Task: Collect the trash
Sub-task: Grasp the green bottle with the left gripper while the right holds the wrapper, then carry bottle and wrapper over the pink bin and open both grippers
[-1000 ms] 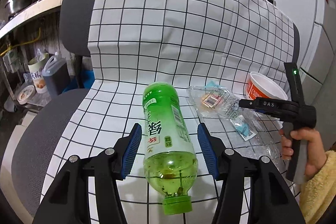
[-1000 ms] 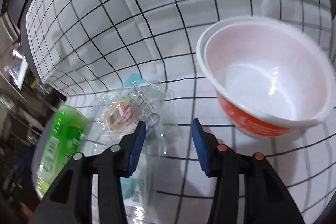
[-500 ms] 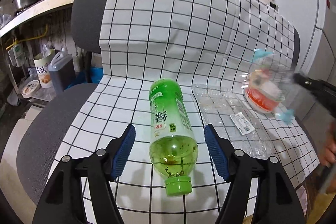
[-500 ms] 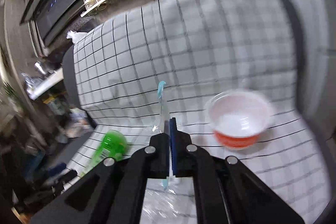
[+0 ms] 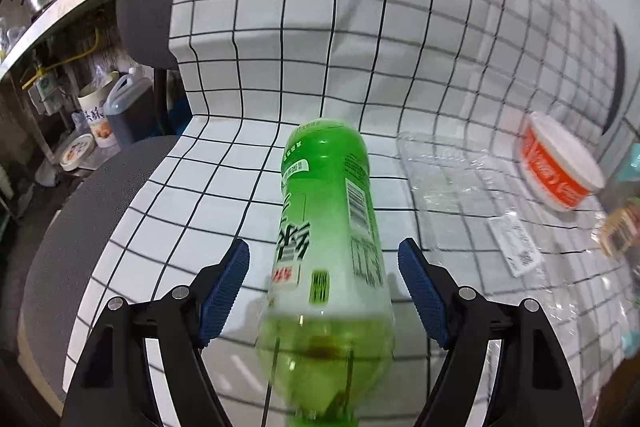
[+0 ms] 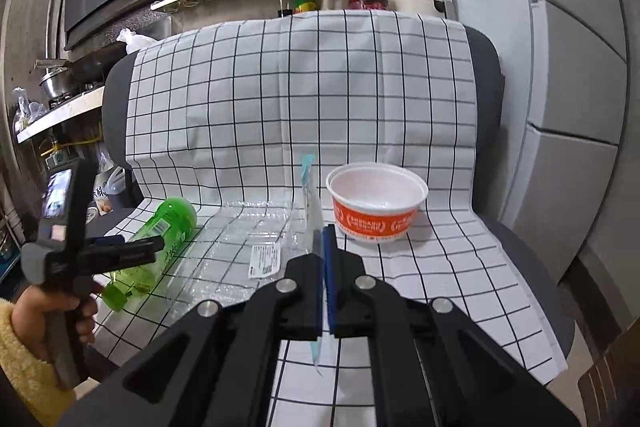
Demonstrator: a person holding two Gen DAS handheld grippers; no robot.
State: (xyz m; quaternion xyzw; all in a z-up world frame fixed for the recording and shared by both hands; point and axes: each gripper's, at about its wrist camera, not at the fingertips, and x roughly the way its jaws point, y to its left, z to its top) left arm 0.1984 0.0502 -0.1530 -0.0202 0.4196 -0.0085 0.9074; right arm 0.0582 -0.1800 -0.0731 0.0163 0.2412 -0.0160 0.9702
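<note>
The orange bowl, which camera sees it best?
The right wrist view: the orange bowl sits sharp, upright and whole on the checked cloth, showing its white inside. The left wrist view shows it blurred and stretched near the right edge.

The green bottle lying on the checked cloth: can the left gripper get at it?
Probably yes. The left gripper is open, its blue pads either side of the green bottle, with nothing between them.

Green bottle; orange-white bowl; black-gridded white cloth.
</note>
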